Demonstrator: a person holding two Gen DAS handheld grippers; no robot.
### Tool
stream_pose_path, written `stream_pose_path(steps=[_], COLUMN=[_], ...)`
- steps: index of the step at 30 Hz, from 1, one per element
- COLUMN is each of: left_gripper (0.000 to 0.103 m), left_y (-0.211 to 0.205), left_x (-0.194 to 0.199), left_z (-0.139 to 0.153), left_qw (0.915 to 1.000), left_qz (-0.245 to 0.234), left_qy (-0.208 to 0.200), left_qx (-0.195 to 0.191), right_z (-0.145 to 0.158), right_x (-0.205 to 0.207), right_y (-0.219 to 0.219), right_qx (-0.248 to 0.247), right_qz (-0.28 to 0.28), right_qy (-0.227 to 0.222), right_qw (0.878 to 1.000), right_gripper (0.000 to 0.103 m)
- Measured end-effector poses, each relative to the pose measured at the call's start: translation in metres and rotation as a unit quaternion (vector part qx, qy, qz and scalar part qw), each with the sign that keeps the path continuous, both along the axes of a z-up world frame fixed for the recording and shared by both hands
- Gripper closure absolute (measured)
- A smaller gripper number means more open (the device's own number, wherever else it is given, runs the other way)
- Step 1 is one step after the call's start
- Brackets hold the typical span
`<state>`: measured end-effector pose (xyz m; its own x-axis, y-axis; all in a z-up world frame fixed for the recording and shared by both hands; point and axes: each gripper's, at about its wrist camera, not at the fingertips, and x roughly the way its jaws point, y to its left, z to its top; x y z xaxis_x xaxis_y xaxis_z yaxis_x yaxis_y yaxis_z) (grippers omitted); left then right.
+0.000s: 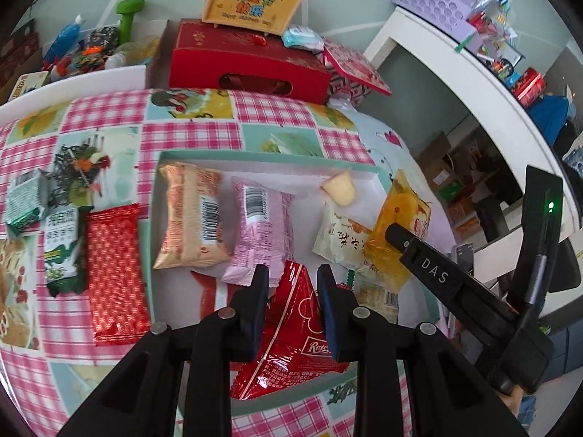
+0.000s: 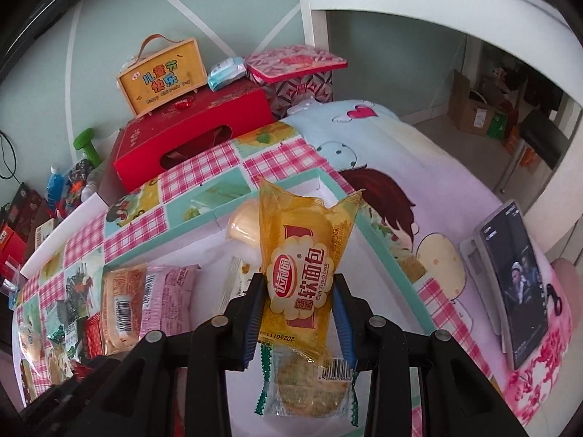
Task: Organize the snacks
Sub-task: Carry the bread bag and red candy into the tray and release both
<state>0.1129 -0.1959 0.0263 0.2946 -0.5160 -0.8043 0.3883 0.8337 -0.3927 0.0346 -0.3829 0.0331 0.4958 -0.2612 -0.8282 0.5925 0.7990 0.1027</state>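
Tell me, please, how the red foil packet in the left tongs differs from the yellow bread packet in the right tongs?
The red foil snack packet is opaque and printed with white outlines; the yellow soft-bread packet is translucent plastic with a round red-and-white logo. In its own camera view the red packet tapers to a corner between the left tongs, while the yellow one stands well above the right tongs. Both are sealed and gripped over the white, teal-rimmed tray.

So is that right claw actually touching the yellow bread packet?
Touching: the right wrist view shows the right gripper pinching the yellow bread packet between both pads.
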Motion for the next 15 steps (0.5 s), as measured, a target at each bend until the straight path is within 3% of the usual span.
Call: stream_pose_path(steps=[8,15], left_gripper=[0.075,0.073], left_y=[-0.006,-0.003], left_x=[0.007,0.015], left_z=[-0.020,-0.025], left_qw=[0.9997,0.9996], left_qz=[0.006,0.019], left_qy=[0.003,0.003], left_qx=[0.024,0.020], right_z=[-0.010,-0.012], right_x=[0.005,0.006], right_y=[-0.002,0.000], right_qx=[0.001,-0.002], right_qz=[0.009,0.012], right_qy=[0.008,0.007], right_qw=[1.000,1.000], right_gripper=[0.065,0.063])
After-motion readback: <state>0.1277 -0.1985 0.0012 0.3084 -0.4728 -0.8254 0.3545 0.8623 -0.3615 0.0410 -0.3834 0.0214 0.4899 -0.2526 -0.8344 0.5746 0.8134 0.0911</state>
